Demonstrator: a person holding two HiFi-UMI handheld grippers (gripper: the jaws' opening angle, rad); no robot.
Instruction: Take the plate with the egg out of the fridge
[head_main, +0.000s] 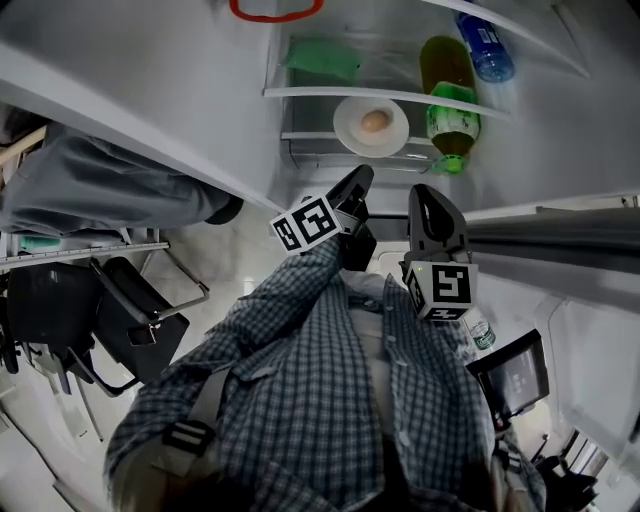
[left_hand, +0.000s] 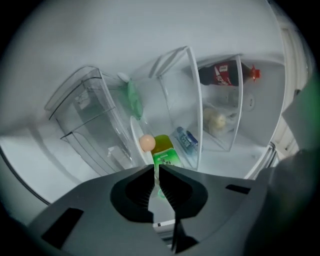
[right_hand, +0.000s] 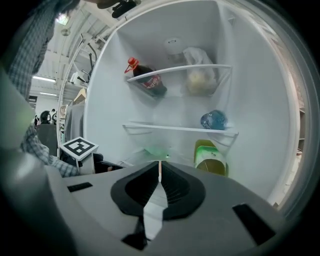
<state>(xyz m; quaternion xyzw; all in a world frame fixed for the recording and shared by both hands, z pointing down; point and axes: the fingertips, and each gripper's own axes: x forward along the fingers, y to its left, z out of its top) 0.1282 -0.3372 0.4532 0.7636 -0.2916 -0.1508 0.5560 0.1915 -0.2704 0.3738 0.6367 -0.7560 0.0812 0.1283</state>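
Both our grippers are closed on nothing. The left gripper (head_main: 357, 182) shows only a hairline slit between its jaws, and the right gripper (head_main: 424, 196) shows none. The plate (head_main: 345, 135) with the egg (head_main: 375, 121) sits on a fridge shelf (head_main: 300, 93), straight beyond the left gripper, the nearer of the 2. A green bottle (head_main: 452, 125) stands just right of the plate.

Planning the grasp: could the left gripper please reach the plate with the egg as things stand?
Probably yes: nothing stands between the left gripper and the plate; the green bottle stands beside it. The shut jaws must open first.
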